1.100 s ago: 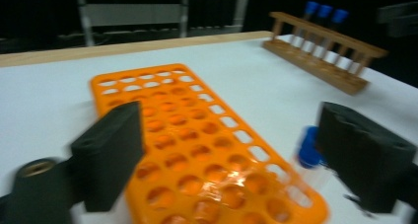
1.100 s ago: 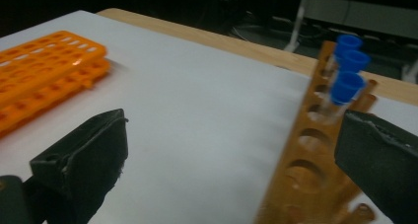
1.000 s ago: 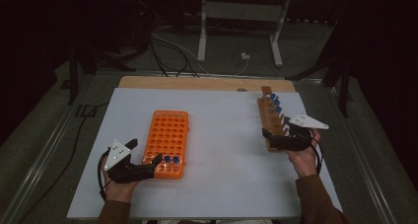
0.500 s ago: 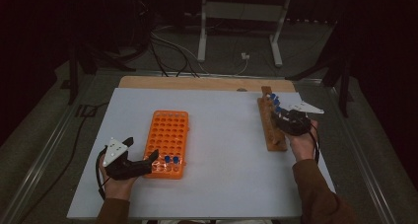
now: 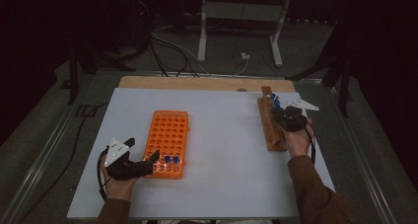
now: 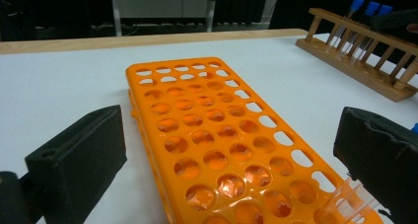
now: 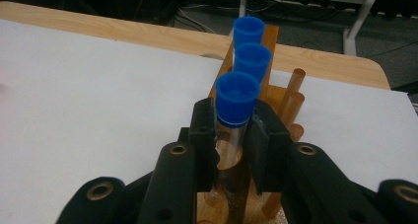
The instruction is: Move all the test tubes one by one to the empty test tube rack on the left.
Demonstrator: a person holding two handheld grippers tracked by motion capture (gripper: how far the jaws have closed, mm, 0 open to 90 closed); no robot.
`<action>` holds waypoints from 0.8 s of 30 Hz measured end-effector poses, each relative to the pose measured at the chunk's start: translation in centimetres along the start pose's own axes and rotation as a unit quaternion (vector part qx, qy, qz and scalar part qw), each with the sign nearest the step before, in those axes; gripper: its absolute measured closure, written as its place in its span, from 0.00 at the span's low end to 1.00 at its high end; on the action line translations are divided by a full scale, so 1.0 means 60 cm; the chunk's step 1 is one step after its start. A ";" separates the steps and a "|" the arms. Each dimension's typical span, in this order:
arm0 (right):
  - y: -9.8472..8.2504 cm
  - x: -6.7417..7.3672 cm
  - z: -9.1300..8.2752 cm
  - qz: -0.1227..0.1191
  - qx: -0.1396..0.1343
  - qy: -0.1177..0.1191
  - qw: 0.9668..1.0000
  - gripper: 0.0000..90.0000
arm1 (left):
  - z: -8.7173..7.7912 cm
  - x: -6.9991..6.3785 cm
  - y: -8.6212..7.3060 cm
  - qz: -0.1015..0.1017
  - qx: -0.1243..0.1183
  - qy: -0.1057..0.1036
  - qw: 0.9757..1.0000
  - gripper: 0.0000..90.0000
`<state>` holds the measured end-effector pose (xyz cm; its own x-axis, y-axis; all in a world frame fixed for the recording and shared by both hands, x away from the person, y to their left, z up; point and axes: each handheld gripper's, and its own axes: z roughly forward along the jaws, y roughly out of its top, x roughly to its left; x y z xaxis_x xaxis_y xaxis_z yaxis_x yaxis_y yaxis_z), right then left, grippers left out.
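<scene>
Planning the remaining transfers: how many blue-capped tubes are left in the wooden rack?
3, in a row at the far end of the wooden rack: the nearest tube is clamped in the right gripper, the middle tube and the farthest tube stand behind it.

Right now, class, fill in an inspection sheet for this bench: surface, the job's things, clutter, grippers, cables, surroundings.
Surface: white table top, wooden strip along its far edge.
Job's things: orange rack with two blue-capped tubes at its near end; wooden rack with three blue-capped tubes; nearest tube clamped.
Clutter: nothing seen.
Grippers: right gripper has just closed on the nearest tube below its cap; left gripper open, jaws astride the orange rack.
Cables: floor cables beyond the table.
Surroundings: dark room, metal stand behind.
</scene>
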<state>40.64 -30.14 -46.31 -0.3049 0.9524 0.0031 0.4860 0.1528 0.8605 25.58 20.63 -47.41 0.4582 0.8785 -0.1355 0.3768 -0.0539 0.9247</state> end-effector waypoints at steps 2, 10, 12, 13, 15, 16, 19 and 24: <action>0.000 0.003 0.000 -0.003 -0.001 -0.002 1.000 0.86 | 0.000 0.000 0.000 0.000 0.000 -0.001 1.000 0.01; 0.005 0.002 -0.016 -0.008 -0.011 -0.004 1.000 0.86 | 0.002 -0.001 -0.002 0.002 0.005 -0.002 1.000 0.01; 0.008 0.002 -0.023 -0.010 -0.019 -0.003 1.000 0.86 | 0.002 -0.001 -0.003 0.003 0.006 -0.002 1.000 0.01; 0.011 0.002 -0.027 -0.012 -0.022 -0.002 1.000 0.86 | 0.002 -0.002 -0.003 0.003 0.006 -0.002 1.000 0.01; 0.016 0.002 -0.034 -0.014 -0.029 -0.001 0.999 0.86 | 0.002 -0.001 -0.003 0.002 0.006 -0.001 1.000 0.01; 0.019 0.002 -0.037 -0.014 -0.033 0.000 0.999 0.86 | 0.002 -0.001 -0.003 0.002 0.006 -0.001 1.000 0.01; 0.028 0.002 -0.048 -0.015 -0.043 0.002 0.999 0.86 | 0.002 -0.001 -0.003 0.002 0.006 0.000 1.000 0.01; 0.044 0.004 -0.067 -0.019 -0.059 0.001 0.998 0.86 | 0.003 0.000 -0.004 0.003 0.009 0.006 1.000 0.01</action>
<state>38.57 -30.54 -42.00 -0.3238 0.9456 -0.0302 0.3733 0.1570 0.9143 25.63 20.58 -47.67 0.4503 0.8841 -0.1245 0.3879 -0.0682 0.9192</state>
